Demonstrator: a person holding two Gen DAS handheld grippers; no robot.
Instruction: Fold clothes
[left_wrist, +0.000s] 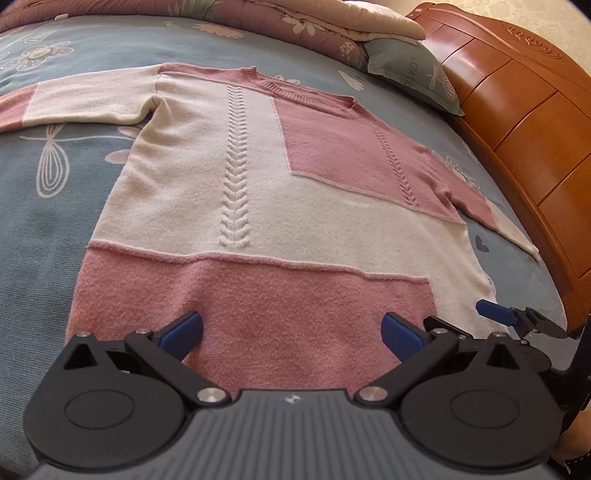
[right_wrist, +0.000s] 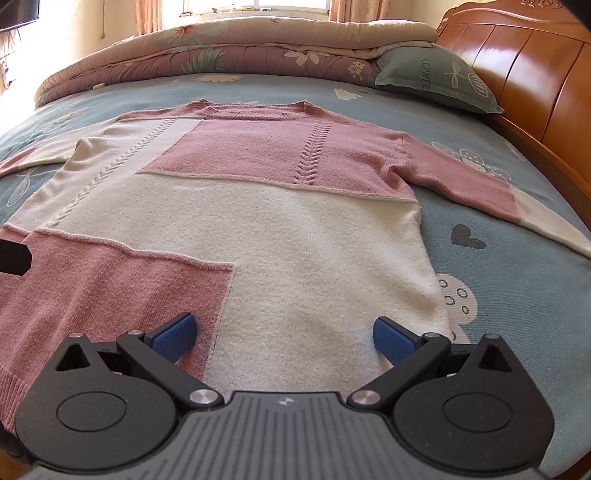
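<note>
Sweater (left_wrist: 258, 206) lies flat, front up, on the bed (left_wrist: 44, 229), neck toward the quilt (right_wrist: 221, 48), hem nearest both cameras. Both sleeves out to the sides. No fold made yet, so judged: start of task, approach to the hem.

Left tongs (left_wrist: 291, 330): spread wide, nothing between the pads, hovering over the pink hem panel. Contact w/ fabric can't be confirmed. Right tongs (right_wrist: 284, 336): likewise spread wide, holding nothing, over the hem where pink meets cream. In the left view the right tongs' blue tip shows just beside the cream hem corner.

Next move, est.: each pair of tongs drops to a hem corner or a side edge, pinches both layers, then carries the cloth toward the neck or across the body. Knit is soft and thick, so a shallow bite may take the top layer only.

Edges & room:
- Right sleeve (right_wrist: 498, 192) runs toward the wooden headboard (right_wrist: 535, 85); its cuff lies near the bed's edge. Little room that side.
- Pillow (right_wrist: 436, 77) sits near the right shoulder, apart from it.
- Left sleeve (left_wrist: 85, 99) has open sheet around it.
- Quilt is well apart from the collar; room there for a lengthwise fold.
</note>
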